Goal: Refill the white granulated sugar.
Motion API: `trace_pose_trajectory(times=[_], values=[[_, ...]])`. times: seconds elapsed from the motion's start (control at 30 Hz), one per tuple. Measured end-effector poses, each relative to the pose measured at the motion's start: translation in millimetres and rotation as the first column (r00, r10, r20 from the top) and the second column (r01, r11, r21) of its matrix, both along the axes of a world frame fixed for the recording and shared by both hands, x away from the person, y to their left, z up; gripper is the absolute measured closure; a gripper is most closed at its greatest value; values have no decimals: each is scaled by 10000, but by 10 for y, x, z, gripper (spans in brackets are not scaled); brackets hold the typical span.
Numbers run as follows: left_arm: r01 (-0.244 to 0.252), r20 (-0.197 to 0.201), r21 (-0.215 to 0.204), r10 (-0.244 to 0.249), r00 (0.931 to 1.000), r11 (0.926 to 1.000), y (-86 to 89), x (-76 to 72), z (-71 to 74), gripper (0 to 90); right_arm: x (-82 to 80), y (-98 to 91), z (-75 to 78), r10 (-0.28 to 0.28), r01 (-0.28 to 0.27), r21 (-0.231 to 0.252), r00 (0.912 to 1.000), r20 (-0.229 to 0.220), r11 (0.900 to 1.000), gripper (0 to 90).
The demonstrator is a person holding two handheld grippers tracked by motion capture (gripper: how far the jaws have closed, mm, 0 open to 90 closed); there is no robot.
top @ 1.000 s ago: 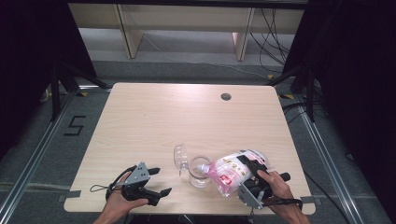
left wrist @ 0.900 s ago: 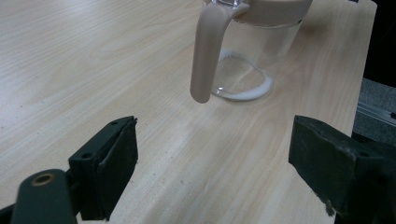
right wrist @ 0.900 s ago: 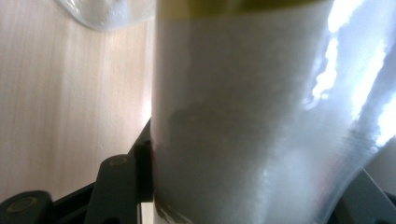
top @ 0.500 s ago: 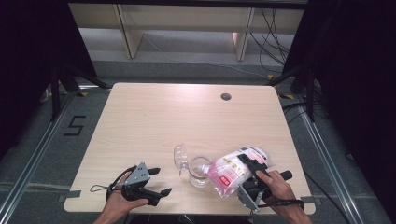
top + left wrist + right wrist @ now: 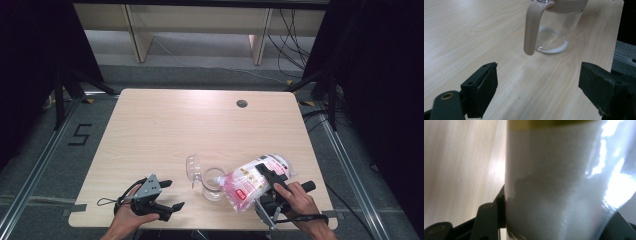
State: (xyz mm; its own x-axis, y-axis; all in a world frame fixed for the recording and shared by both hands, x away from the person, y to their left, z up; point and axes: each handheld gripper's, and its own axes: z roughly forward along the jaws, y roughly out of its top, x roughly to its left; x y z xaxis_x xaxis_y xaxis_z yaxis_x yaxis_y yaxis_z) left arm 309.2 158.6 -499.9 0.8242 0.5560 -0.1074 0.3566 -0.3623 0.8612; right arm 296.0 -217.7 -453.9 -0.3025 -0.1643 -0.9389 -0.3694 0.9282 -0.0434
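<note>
My right gripper (image 5: 267, 182) clamps the pink-and-white bag (image 5: 252, 181), tipped with its mouth over the glass jar (image 5: 214, 183) at the table's (image 5: 165, 125) six o'clock edge. My left gripper (image 5: 170, 196), at seven o'clock, has its jaws wide apart and empty, the jar's handle (image 5: 532, 27) ahead.

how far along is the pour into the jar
Done: the jar is open, its lid flipped back, and a thin white layer already covers its bottom. In hand: the right gripper holds the bag tilted with its mouth at the jar's rim. The left gripper waits open beside it. Left: most of the bag's white powder, then probably closing the lid.
</note>
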Motion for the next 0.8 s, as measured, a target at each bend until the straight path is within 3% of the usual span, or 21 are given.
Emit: trace_pose_trajectory(times=[0.17,0.33,0.43,0.5,0.53,0.57,0.63,0.73,0.8], values=[[203,203,304,-209,9996,9993,4,12,4,153,-10,20,31,243,-236,-265,9994,256,9994,470],[229,208,261,-235,9995,9994,12,19,2,153,-19,39,32,275,-254,-514,9988,395,9984,472],[162,258,282,-169,9995,9995,8,15,1,153,-33,37,13,123,-111,-378,9995,299,9992,473],[242,201,265,-247,9995,9994,8,20,-2,153,-30,47,25,281,-254,-573,9985,477,9980,473],[192,140,433,-198,9997,9989,16,21,-2,154,-35,45,19,126,-109,-461,9992,371,9989,474],[105,73,377,-108,9999,9992,12,16,-6,153,-24,50,42,341,-320,-527,9986,403,9981,474],[31,-42,12,-31,10000,10000,-12,0,-14,153,-36,49,36,207,-184,-519,9988,449,9985,475],[109,84,143,-111,9999,9998,3,5,-1,153,-32,65,45,338,-279,-873,9972,672,9958,475],[61,91,90,-62,9999,9999,0,6,-9,153,-36,57,39,232,-197,-676,9984,518,9975,476]])
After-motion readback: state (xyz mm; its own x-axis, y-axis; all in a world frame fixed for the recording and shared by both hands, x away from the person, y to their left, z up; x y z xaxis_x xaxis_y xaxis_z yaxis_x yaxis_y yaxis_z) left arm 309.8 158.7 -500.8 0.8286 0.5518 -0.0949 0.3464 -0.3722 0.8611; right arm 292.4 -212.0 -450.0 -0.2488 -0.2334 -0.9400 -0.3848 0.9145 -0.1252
